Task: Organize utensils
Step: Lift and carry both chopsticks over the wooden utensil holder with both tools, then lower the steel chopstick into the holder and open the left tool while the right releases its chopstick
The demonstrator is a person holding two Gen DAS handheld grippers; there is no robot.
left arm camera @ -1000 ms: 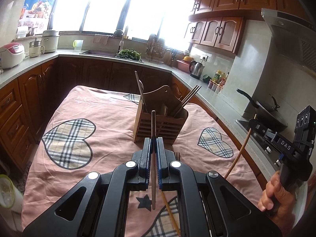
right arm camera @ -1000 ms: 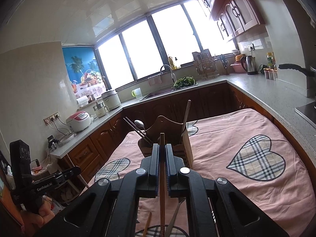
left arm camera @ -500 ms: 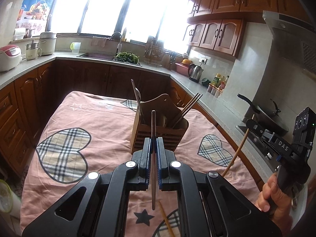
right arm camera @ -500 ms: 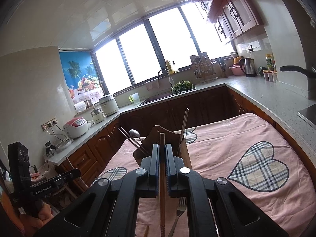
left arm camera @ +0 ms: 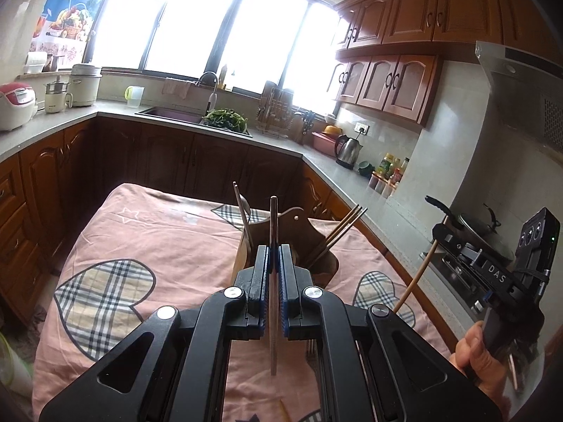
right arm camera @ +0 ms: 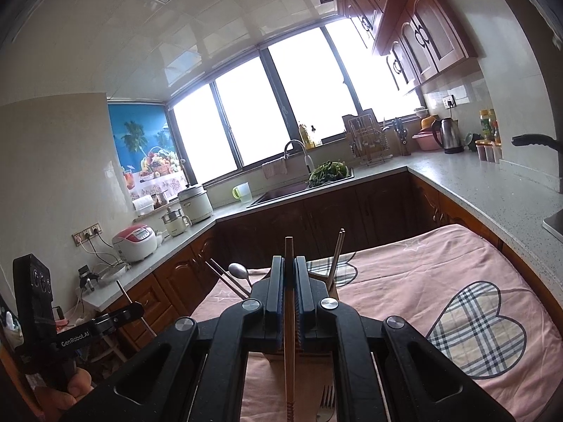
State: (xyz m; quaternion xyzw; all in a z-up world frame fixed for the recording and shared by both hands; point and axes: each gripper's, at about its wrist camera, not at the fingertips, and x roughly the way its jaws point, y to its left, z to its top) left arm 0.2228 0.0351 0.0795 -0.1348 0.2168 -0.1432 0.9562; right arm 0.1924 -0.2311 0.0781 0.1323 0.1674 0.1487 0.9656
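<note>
1. Left tool (left arm camera: 273,260): its two blue pads are pressed onto a thin metal chopstick (left arm camera: 273,218), which is held upright and pokes up past the fingertips.
2. Right tool (right arm camera: 289,274): it is closed on a wooden chopstick (right arm camera: 289,351), also held upright between the pads.
3. A wooden utensil holder (left arm camera: 299,225) is seen just past the left tool, standing on the counter with the pink cloth (left arm camera: 169,239).
4. In the holder, dark chopsticks (left arm camera: 343,227) lean to one side and another metal stick (left arm camera: 242,211) leans to the other. A spoon (right arm camera: 239,270) is seen in it from the right view.
5. A fork (right arm camera: 327,402) lies flat on the cloth under the right tool.
6. Plaid hearts (right arm camera: 478,327) are printed on the cloth.
7. Farther back, a sink (left arm camera: 172,114) with green vegetables (left arm camera: 225,119) is set under the windows, and a kettle (left arm camera: 348,151) is by the wall.
</note>
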